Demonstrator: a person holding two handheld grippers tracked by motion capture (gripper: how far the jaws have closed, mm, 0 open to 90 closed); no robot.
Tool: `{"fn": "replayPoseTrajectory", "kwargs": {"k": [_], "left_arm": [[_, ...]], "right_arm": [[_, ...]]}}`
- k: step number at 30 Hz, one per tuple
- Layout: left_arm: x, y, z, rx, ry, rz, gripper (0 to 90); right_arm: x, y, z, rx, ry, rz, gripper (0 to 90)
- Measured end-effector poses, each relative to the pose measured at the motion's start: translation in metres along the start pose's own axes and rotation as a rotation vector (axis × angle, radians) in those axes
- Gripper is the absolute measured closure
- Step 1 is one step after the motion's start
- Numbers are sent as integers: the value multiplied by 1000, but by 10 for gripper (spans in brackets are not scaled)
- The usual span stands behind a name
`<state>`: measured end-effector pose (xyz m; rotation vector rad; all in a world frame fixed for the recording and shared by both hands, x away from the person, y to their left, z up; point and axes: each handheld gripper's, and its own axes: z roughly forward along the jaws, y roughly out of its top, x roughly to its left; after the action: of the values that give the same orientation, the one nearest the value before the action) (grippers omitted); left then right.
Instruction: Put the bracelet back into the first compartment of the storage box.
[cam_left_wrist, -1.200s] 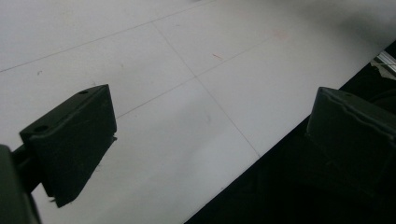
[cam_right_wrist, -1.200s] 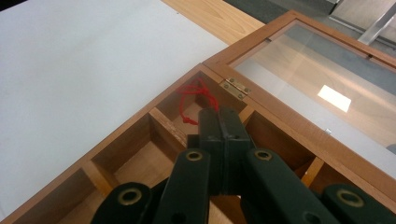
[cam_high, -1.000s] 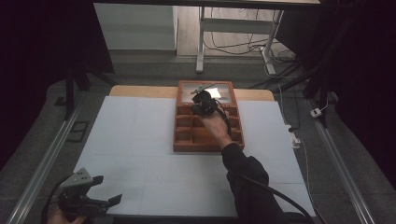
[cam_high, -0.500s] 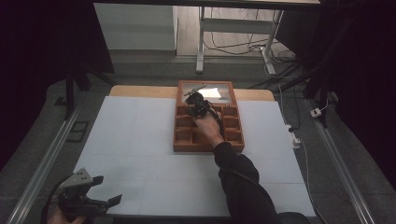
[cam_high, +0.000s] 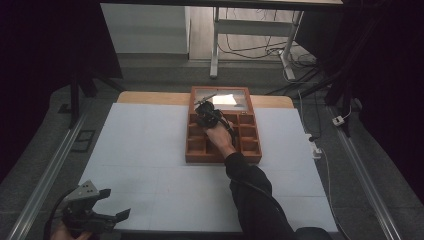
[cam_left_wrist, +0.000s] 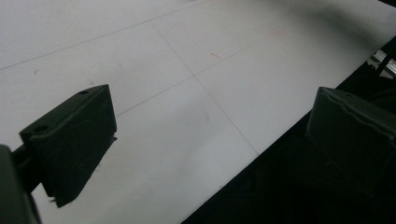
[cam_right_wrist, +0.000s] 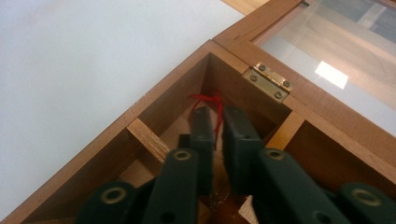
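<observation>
Since the earlier frames the right gripper (cam_high: 206, 116) had travelled leftward and toward the back of the wooden box (cam_high: 252, 150), sinking into its rear corner compartment (cam_right_wrist: 187, 123) beside the brass hinge (cam_right_wrist: 267, 81), while the left gripper (cam_high: 92, 212) had kept to the near left corner of the table (cam_high: 150, 150). The right gripper's fingers (cam_right_wrist: 201, 135) had just been opening and stood only a narrow gap apart, with a bit of red thread (cam_right_wrist: 212, 105) running down between them; whether the pads pressed on it was hard to judge from the right gripper view, but they seemed to have let go of it. That suggested the thread was being set down in that corner compartment, so the placing step looked nearly done and a clean lift out was probably what remained. Over the white sheet the left gripper's fingers (cam_left_wrist: 70, 140) stood spread wide with nothing between them. The box lay toward the far middle of the table, divided into small compartments, and its glass lid (cam_high: 222, 99) was thrown back flat behind it, catching a bright reflection. A white covering overlay most of the table, with bare wood showing along the far edge. Beyond it were a grey floor, metal desk legs (cam_high: 215, 45) and loose cables (cam_high: 295, 60), and dark surroundings closed in on both sides.
</observation>
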<state>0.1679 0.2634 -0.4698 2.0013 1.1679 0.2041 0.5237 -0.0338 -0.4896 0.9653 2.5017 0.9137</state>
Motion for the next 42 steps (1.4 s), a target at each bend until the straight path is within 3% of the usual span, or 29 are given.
{"fn": "replayPoseTrajectory", "kwargs": {"k": [7,12,19,26,42], "left_arm": [[0,0,0,2,-1,1,16],[0,0,0,1,0,0,17],[0,0,0,2,0,-1,17],[0,0,0,2,1,-5,17],[1,0,0,1,2,-9,17]], "right_arm": [[-5,3,-7,-14,21,37,694],[-7,6,-17,-22,33,52,575],[-5,10,-31,-32,44,37,443],[-1,11,-50,-65,103,50,298],[21,-3,-79,-97,196,-13,124]]}}
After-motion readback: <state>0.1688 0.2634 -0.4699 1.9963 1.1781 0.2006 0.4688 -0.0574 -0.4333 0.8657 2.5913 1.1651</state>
